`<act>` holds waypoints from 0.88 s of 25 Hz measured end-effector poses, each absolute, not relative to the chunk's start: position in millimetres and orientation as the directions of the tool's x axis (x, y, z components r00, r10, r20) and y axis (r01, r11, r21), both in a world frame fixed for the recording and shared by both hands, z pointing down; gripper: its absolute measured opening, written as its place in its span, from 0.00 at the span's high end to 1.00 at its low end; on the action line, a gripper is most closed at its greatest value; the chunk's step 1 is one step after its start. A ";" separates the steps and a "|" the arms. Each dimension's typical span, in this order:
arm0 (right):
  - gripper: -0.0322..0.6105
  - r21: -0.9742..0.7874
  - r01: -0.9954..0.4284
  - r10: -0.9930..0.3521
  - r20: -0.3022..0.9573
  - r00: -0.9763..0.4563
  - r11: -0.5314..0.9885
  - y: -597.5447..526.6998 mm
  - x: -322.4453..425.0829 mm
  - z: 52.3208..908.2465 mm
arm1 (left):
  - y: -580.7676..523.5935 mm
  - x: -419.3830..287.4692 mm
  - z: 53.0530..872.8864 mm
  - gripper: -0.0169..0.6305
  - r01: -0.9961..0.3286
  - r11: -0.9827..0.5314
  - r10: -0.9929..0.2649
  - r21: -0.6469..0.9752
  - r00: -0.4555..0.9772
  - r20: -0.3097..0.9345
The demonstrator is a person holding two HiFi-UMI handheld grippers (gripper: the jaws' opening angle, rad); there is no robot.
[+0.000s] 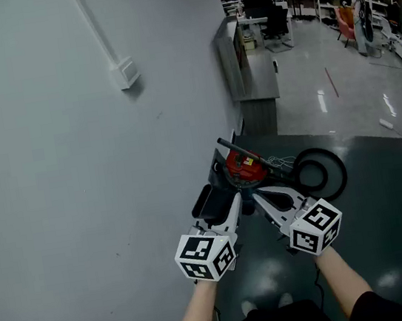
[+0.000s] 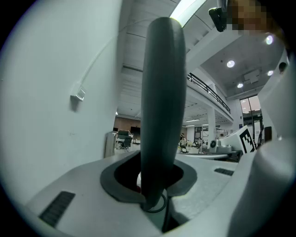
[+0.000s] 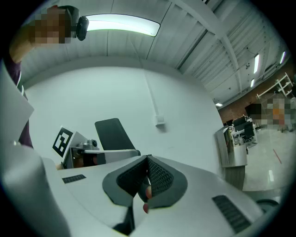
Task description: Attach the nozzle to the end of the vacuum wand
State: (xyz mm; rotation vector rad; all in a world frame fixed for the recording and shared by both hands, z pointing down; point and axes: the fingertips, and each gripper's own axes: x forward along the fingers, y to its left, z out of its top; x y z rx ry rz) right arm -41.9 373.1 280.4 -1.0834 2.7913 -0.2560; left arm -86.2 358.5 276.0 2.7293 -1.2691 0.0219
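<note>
My left tongs (image 2: 152,187) clamp the dark nozzle (image 2: 162,92), which stands upright between them, close by the wall. My right tongs (image 3: 145,178) are pressed together and empty. Only the head view shows the red vacuum (image 1: 243,166), black wand (image 1: 237,149) and coiled hose (image 1: 321,169) on the floor. The right gripper view catches the left black-and-white marker cube (image 3: 62,141).

The head view looks down on the left gripper (image 1: 227,212) and right gripper (image 1: 261,199). Their close, level views share the wall (image 3: 115,92).
</note>
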 end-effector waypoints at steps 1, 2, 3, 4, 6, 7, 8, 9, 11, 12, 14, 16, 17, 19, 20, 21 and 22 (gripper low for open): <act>0.92 -0.203 -0.656 -0.679 -0.069 -0.731 0.727 373.3 -42.1 279.8 | 359.1 -86.4 275.4 0.84 -0.761 -0.639 -0.760 0.110 0.647 0.065; 0.92 -0.201 -0.656 -0.679 -0.073 -0.731 0.727 373.5 -42.1 279.3 | 359.5 -86.6 274.9 0.84 -0.760 -0.641 -0.759 0.107 0.648 0.062; 0.92 -0.199 -0.656 -0.679 -0.075 -0.730 0.728 373.4 -42.0 279.0 | 359.6 -86.8 274.7 0.84 -0.760 -0.641 -0.759 0.105 0.648 0.060; 0.92 -0.198 -0.657 -0.679 -0.076 -0.730 0.728 373.3 -41.9 278.9 | 359.4 -87.0 274.8 0.84 -0.761 -0.641 -0.760 0.104 0.648 0.059; 0.92 -0.197 -0.657 -0.679 -0.076 -0.730 0.728 372.9 -41.2 279.1 | 358.7 -87.2 275.4 0.84 -0.762 -0.639 -0.761 0.104 0.646 0.060; 0.92 -0.197 -0.657 -0.680 -0.076 -0.730 0.728 372.9 -40.7 279.2 | 358.5 -87.1 275.8 0.84 -0.763 -0.638 -0.761 0.106 0.645 0.061; 0.92 -0.197 -0.657 -0.680 -0.076 -0.729 0.727 373.1 -39.9 279.1 | 358.6 -87.0 276.3 0.84 -0.763 -0.637 -0.762 0.108 0.645 0.062; 0.92 -0.200 -0.655 -0.679 -0.081 -0.730 0.728 373.7 -38.8 278.6 | 358.9 -86.7 276.8 0.84 -0.763 -0.637 -0.762 0.110 0.645 0.065; 0.92 -0.215 -0.642 -0.670 -0.101 -0.735 0.736 376.1 -35.8 276.7 | 359.9 -85.4 277.9 0.84 -0.764 -0.636 -0.762 0.113 0.644 0.069; 0.92 -0.224 -0.634 -0.665 -0.110 -0.738 0.740 377.4 -33.7 276.0 | 360.3 -84.3 278.5 0.84 -0.764 -0.635 -0.762 0.113 0.644 0.071; 0.92 -0.226 -0.630 -0.662 -0.115 -0.740 0.743 378.4 -28.4 276.8 | 360.6 -81.8 280.0 0.84 -0.765 -0.634 -0.763 0.112 0.643 0.073; 0.92 -0.219 -0.636 -0.667 -0.112 -0.737 0.740 378.0 -21.3 278.7 | 360.5 -78.5 281.3 0.84 -0.766 -0.634 -0.763 0.110 0.642 0.073; 0.92 -0.217 -0.640 -0.670 -0.112 -0.733 0.737 377.7 -16.6 279.1 | 360.7 -76.4 281.8 0.84 -0.766 -0.633 -0.764 0.109 0.642 0.073; 0.92 -0.222 -0.649 -0.681 -0.115 -0.723 0.727 377.9 -4.8 278.9 | 361.7 -70.5 282.7 0.84 -0.767 -0.632 -0.764 0.111 0.641 0.074; 0.92 -0.226 -0.654 -0.687 -0.116 -0.718 0.722 378.3 2.1 278.9 | 362.3 -66.8 283.6 0.84 -0.767 -0.632 -0.764 0.113 0.641 0.075; 0.92 -0.230 -0.658 -0.691 -0.116 -0.713 0.717 378.5 9.4 279.8 | 362.5 -62.9 284.9 0.84 -0.767 -0.631 -0.764 0.115 0.640 0.077; 0.92 -0.235 -0.661 -0.695 -0.117 -0.709 0.713 378.4 16.8 281.3 | 362.3 -58.9 286.7 0.84 -0.768 -0.630 -0.764 0.117 0.640 0.079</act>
